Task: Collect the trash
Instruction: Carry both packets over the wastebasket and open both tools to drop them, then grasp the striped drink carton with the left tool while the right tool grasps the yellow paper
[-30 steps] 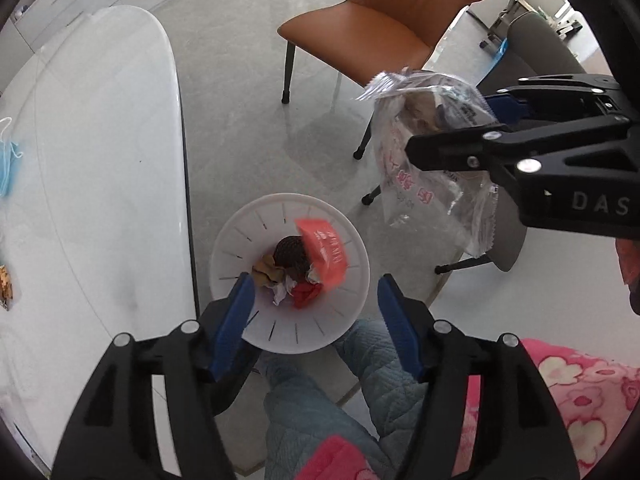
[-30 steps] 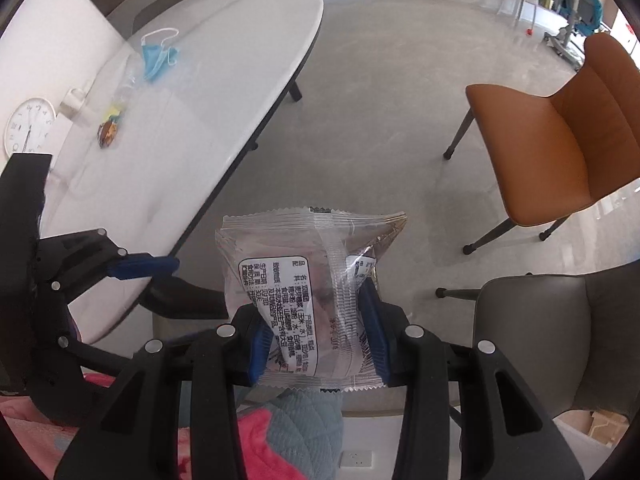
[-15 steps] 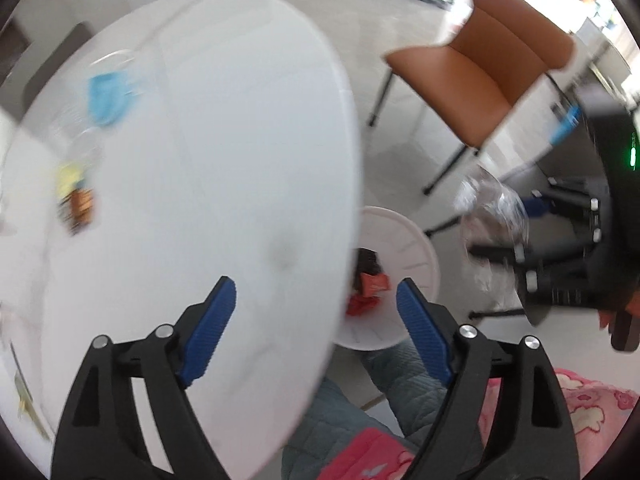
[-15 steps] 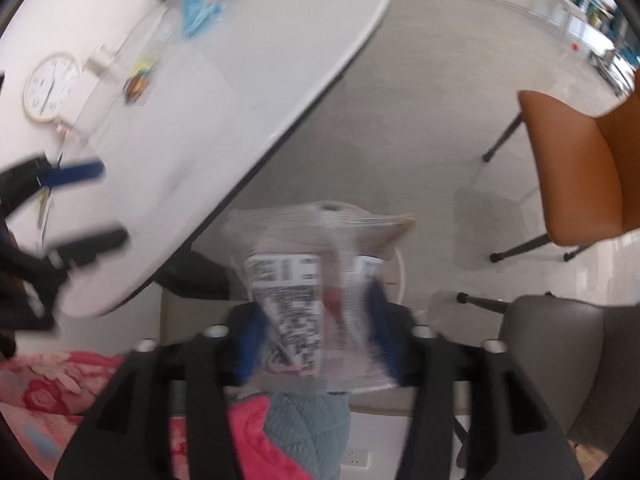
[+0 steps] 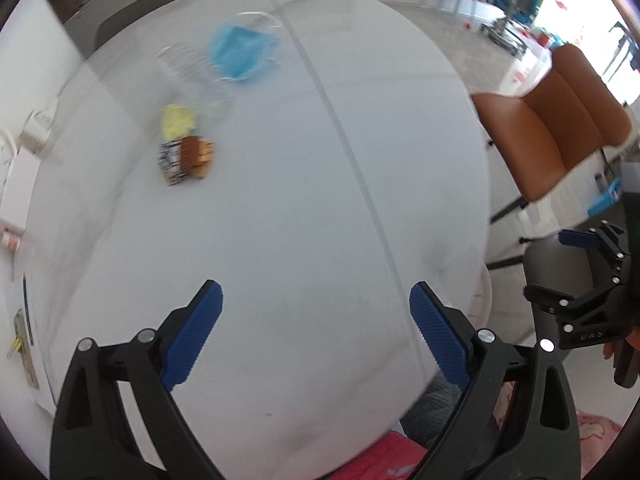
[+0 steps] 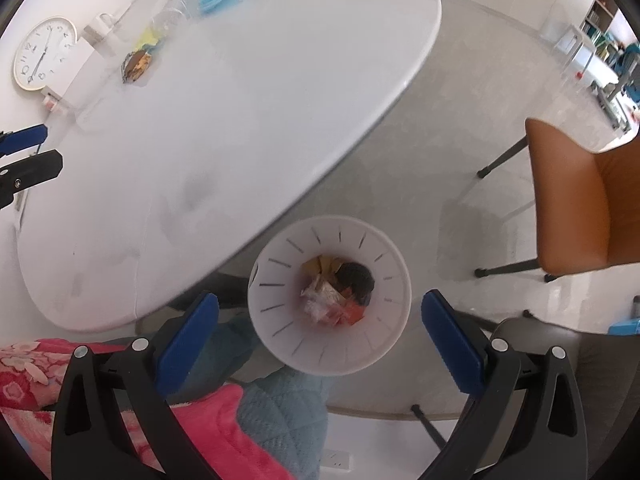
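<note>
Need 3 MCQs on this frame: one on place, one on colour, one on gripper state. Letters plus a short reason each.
1. Where does the round white plastic trash bin stand?
A. on the table
B. on the floor beside the white oval table
C. on the orange chair

2. What colour is the crumpled face mask on the table?
A. blue
B. green
C. black

3. What state is the right gripper in?
A. shut on a wrapper
B. shut on nothing
C. open, holding nothing

Key:
1 B, the right wrist view shows the bin on the grey floor past the table's edge.
2 A, it shows light blue in both views.
3 C, its blue pads stand wide apart with only the bin seen below between them; the left gripper is open too.
</note>
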Motion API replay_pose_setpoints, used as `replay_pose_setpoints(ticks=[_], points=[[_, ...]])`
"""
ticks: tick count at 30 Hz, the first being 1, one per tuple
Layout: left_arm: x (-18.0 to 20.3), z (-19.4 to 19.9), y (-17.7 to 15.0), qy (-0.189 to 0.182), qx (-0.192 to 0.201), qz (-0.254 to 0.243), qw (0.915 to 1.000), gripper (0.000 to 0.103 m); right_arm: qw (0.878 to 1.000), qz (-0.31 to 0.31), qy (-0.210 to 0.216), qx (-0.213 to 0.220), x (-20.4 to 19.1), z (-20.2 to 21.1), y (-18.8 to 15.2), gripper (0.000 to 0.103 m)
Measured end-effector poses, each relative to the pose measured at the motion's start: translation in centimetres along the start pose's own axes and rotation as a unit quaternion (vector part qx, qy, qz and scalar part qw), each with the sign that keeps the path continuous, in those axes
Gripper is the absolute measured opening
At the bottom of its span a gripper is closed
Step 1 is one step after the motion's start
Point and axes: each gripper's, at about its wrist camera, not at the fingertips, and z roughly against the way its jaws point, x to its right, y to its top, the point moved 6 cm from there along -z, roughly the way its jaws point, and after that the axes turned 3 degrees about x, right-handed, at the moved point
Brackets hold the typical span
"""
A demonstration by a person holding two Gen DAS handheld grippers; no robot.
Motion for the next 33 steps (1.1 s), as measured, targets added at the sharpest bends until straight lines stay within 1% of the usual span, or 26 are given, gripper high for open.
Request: replay_pose_setpoints(ticks=[7,10,15,20,24,28,30,32,33], points=[[-5.6,-0.7,1.4,0.022,0.015,0.051,0.9983,0.091,1.0,0.014,-0.009,0.023,-2.0,0.7,3.3,0.101],[-7.6,-1.6,2.5,0.03,0.021,0.06,0.9975,0.091,0.999,0.015,-0.007,0.036,-3.2,0.9,5.2,0.101],[-10.0,-3.2,4.3,0.029,0.035,0.062,0.9971,0.091,0.998,0.017,0.001,0.053,-5.4,1.0,8.5,0.101],[-12.4,-6.4,6.4,0.027,0.026,0.072,0.9967,0.091,0.998,0.025,0.009,0.064,-8.0,0.4,12.0,0.101],[-13.8,-9.1,8.0,0.026,0.015,0.087,0.9957,0.091,0.997,0.031,0.016,0.072,-9.8,-0.2,14.7,0.101],[-14.3,-11.0,9.1,0.022,0.01,0.095,0.9952,0.091,0.996,0.042,0.023,0.072,-11.4,-1.2,17.1,0.101],[-14.4,-11.7,9.4,0.02,0.008,0.097,0.9951,0.087,0.996,0.048,0.024,0.068,-11.9,-1.8,18.1,0.101],[-14.3,-12.5,9.6,0.016,0.003,0.097,0.9951,0.081,0.996,0.052,0.025,0.065,-12.4,-2.3,18.9,0.101],[-14.3,-12.8,9.7,0.016,0.001,0.098,0.9951,0.08,0.996,0.056,0.025,0.064,-12.6,-2.6,19.3,0.101]])
